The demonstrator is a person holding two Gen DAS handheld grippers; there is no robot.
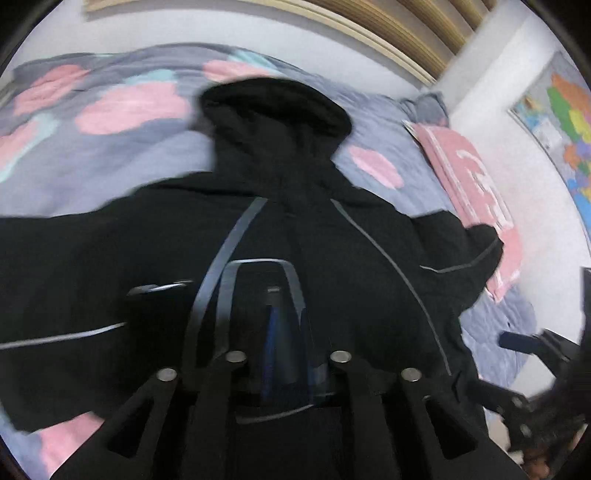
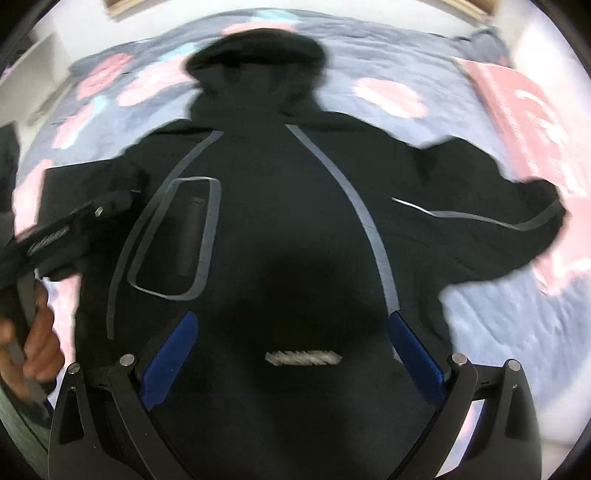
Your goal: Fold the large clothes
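Note:
A black hooded jacket with grey stripes lies spread flat on the bed, hood at the far end and both sleeves stretched out; it also shows in the right wrist view. My left gripper is shut, its blue pads together over the jacket's chest pocket; whether it pinches cloth is unclear. It also shows at the left of the right wrist view. My right gripper is open wide above the jacket's lower middle, near a white label, and holds nothing. The right gripper shows at the lower right of the left wrist view.
The bed has a grey cover with pink blotches. A folded pink towel lies at the bed's right side under the right sleeve end. A white wall with a coloured map is at the right. A wooden headboard is beyond.

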